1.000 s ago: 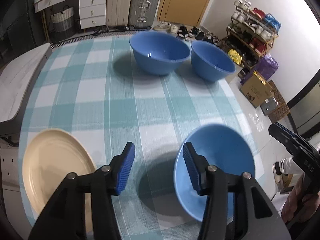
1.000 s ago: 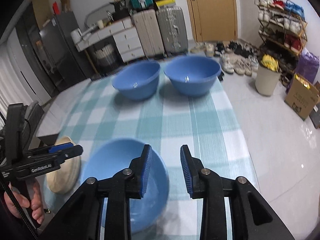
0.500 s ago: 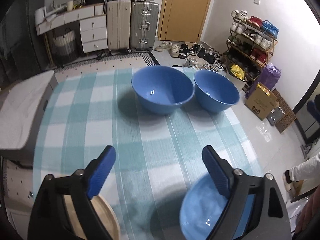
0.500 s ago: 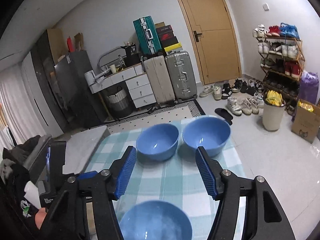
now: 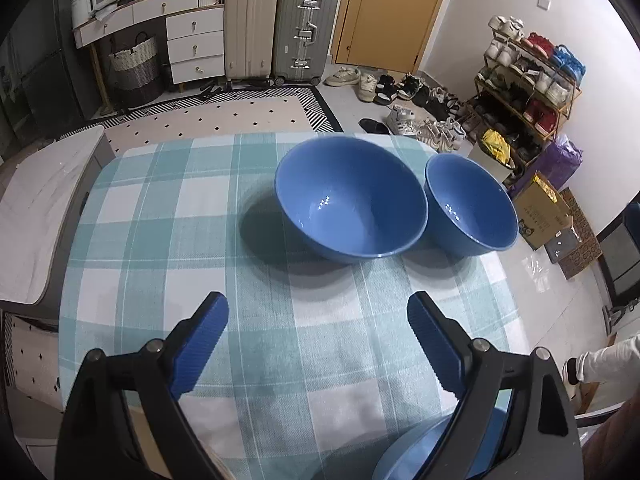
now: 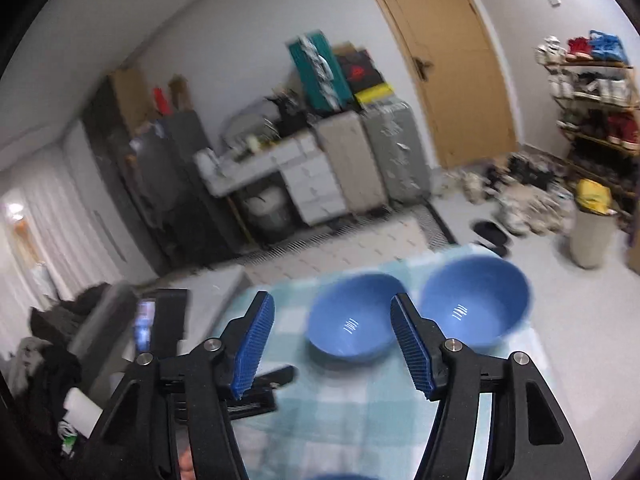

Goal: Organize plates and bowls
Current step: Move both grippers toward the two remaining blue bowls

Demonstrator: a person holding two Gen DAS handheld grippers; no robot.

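On the checked tablecloth (image 5: 280,360), two blue bowls are set side by side at the far end: a larger bowl (image 5: 352,200) and, just beside it toward the table's right edge, a smaller bowl (image 5: 472,208); whether their rims touch cannot be told. A third blue bowl (image 5: 420,452) is partly seen at the near edge, under the right finger of the left gripper (image 5: 318,334). That gripper is held wide open above bare cloth, with nothing between its blue pads (image 5: 200,344). The right gripper (image 6: 332,344) is aimed toward the far bowls, its jaws are opening, and no object is caught between them; the larger bowl is only framed behind the gap in that blurred view. No plate can be clearly made out. The step in hand is judged to be a reach between placements, with both tools empty and a bowl still to be gathered. For the next move, one far bowl would have to be approached with the jaws spread past its rim, the wall pinched between the pads, and the bowl lifted clear of its neighbour so that nesting by size can be done.
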